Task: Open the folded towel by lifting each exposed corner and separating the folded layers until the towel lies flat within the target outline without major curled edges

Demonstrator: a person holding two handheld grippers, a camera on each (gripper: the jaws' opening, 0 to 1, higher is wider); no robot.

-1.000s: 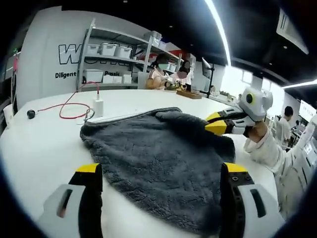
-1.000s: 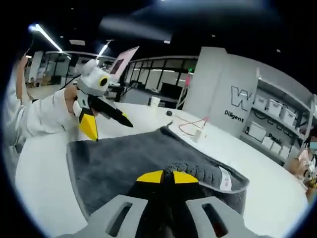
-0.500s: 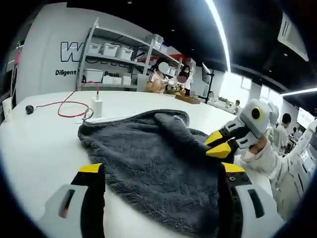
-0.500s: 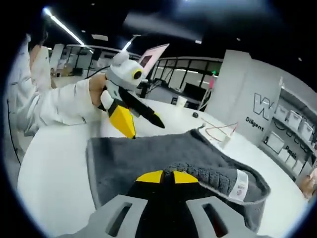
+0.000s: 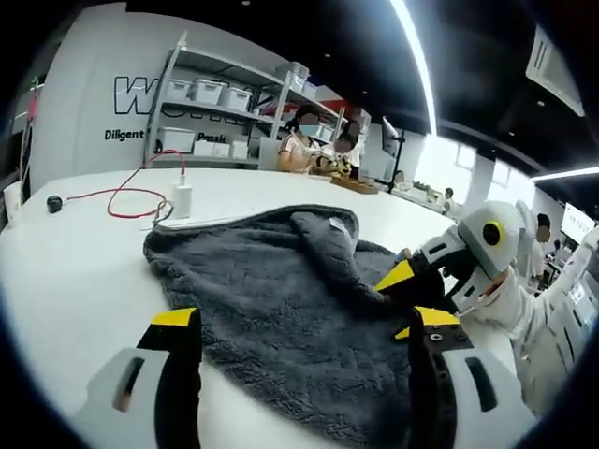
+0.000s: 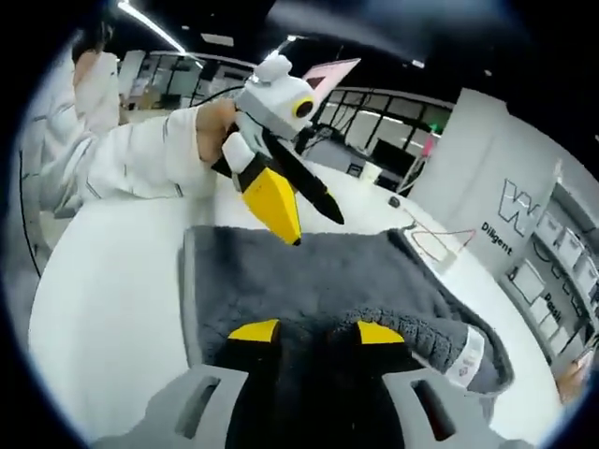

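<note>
We are spreading the dark grey fluffy towel across the white worktop, mid-frame. The left gripper hovers, jaws apart; the right gripper, jaws parted, straddles the folded-over labelled corner, apparently to peel it back.

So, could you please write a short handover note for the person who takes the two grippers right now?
Left gripper: open, jaws wide apart above the near edge of the grey towel, holding nothing.
Right gripper: open, jaws apart over the folded towel edge, beside the white label.
Towel: on the white table, still partly folded; one layer is doubled over at the side with the label.
Done: the towel is partly spread.
Left: grasp the folded corner, lift it, separate the layers, then flatten the edges. I cannot see a target outline.
</note>
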